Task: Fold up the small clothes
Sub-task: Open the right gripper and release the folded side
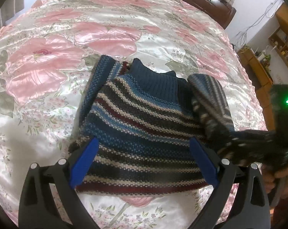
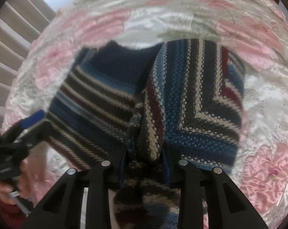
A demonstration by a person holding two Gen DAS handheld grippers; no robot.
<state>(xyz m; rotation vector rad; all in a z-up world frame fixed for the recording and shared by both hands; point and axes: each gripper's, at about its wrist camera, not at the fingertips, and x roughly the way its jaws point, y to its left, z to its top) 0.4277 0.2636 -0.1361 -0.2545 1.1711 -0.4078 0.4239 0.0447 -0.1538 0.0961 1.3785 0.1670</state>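
Claws first: we see the left gripper (image 1: 142, 152) spread wide, its blue pads (image 1: 84, 162) apart over the lower half of the sweater (image 1: 136, 114), one pad near each side edge; whether the pads press on the knit we cannot tell. The right gripper (image 2: 145, 164) is closed tight on the sleeve (image 2: 153, 126), pinching the bunched knit between its pads and lifting it off the body of the garment.

We find the sweater lying flat on the bedspread (image 1: 48, 57), around the middle of the bed. Its long axis runs from the hem, nearest the left gripper, to the dark blue ribbed collar (image 1: 159, 82) pointing toward the far edge. The other sleeve (image 1: 98, 87) lies along the body's side.

We can read no label or writing on it.
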